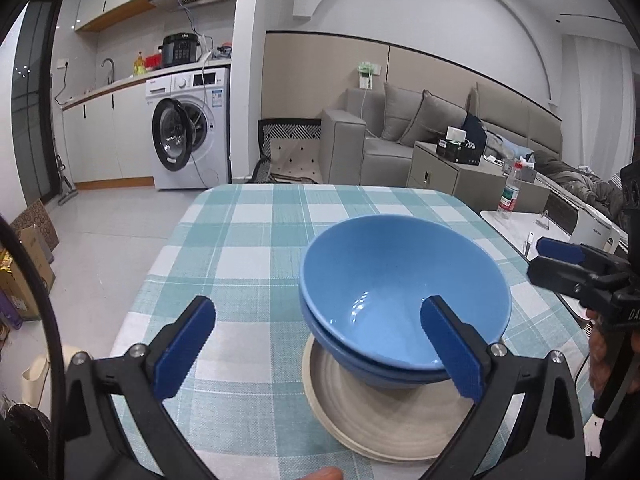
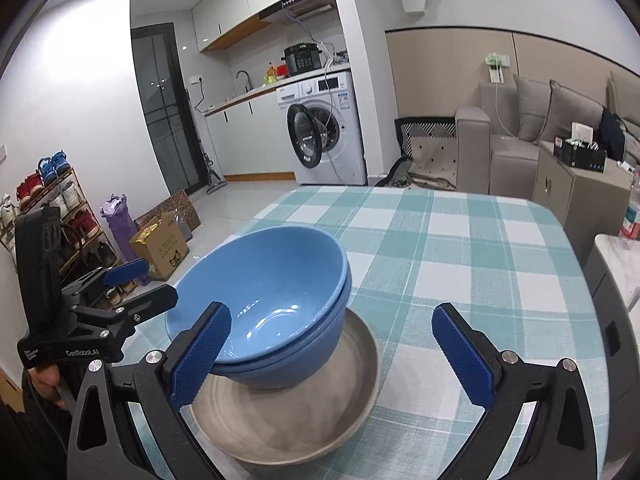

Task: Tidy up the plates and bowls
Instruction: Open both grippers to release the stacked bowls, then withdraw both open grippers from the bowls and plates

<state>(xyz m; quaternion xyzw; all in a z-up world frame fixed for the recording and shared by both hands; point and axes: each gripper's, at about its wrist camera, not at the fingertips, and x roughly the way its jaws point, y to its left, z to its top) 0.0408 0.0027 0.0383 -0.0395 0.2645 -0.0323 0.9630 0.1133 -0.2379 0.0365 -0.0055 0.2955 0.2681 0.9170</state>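
Two blue bowls [image 1: 400,280] [image 2: 264,280] sit nested one in the other on a beige ridged plate [image 1: 380,432] [image 2: 288,428], near the front of the checked table. My left gripper [image 1: 322,346] is open on the bowls' left side. Its right finger [image 1: 452,352] overlaps the bowl rim in the picture, and nothing is gripped. My right gripper [image 2: 332,356] is open on the bowls' right side, with its left finger [image 2: 200,356] in front of the bowl wall. Each wrist view also shows the other gripper at its edge: right gripper [image 1: 544,262], left gripper [image 2: 154,280].
A teal and white checked cloth [image 1: 248,248] [image 2: 460,248] covers the table. A water bottle [image 1: 510,192] stands on a white side table to the right. Cardboard boxes [image 2: 164,248] and a shoe rack [image 2: 60,208] are on the floor to the left. A washing machine and a sofa stand beyond.
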